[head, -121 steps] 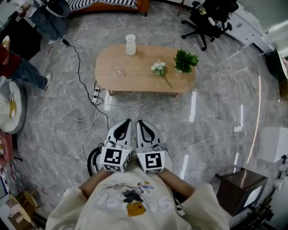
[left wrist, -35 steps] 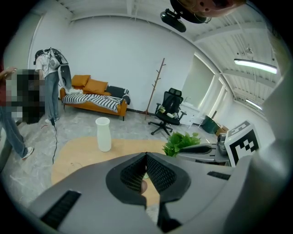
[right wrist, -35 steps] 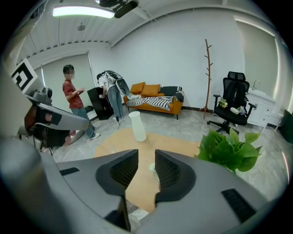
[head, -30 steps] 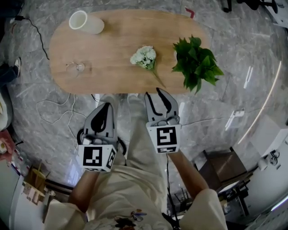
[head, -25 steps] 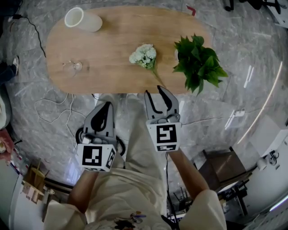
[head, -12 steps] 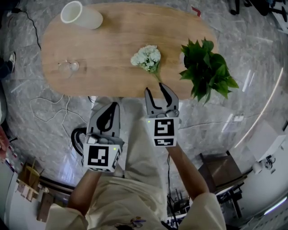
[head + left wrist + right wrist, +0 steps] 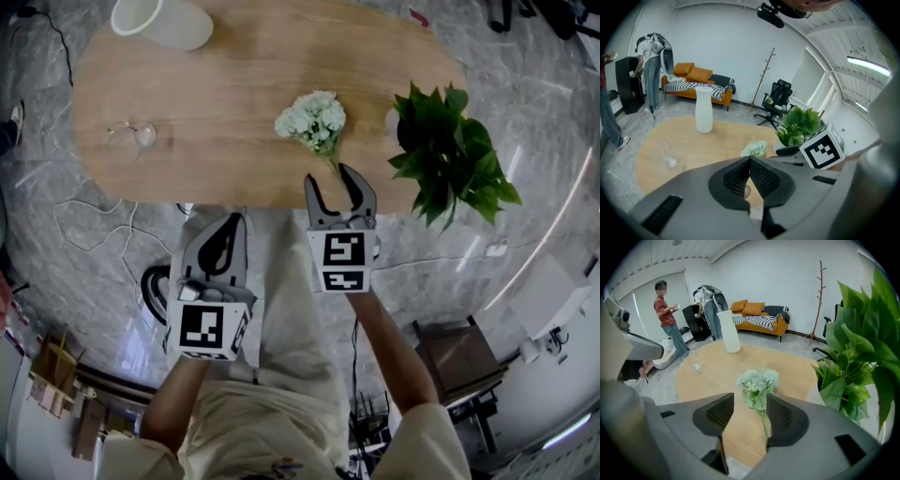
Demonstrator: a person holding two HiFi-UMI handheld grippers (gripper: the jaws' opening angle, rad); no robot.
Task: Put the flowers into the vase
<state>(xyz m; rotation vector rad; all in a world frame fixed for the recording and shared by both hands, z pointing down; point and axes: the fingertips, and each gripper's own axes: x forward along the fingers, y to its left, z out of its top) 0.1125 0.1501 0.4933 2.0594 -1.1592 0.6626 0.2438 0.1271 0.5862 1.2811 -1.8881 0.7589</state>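
A bunch of pale green-white flowers (image 7: 314, 120) lies on the oval wooden table (image 7: 225, 84), its stem pointing at the near edge. The tall white vase (image 7: 159, 21) stands at the far left corner. My right gripper (image 7: 335, 183) hangs over the near edge, its jaws opening. In the right gripper view the flowers (image 7: 759, 380) and their stem show in the gap between the pads (image 7: 783, 416), untouched. My left gripper (image 7: 230, 225) is shut and empty, off the table's near edge. In the left gripper view the vase (image 7: 704, 110) and flowers (image 7: 754, 149) lie beyond its closed tips (image 7: 750, 160).
A leafy potted plant (image 7: 450, 155) stands at the table's right end, close beside my right gripper. A clear glass (image 7: 136, 136) sits at the left. Cables (image 7: 84, 220) trail on the marble floor. People (image 7: 668, 317) stand far off by an orange sofa (image 7: 761, 317).
Both grippers have sunk toward the table. The right one has come over the near edge at the flower stem, and its jaws have spread wider. The left stays shut.
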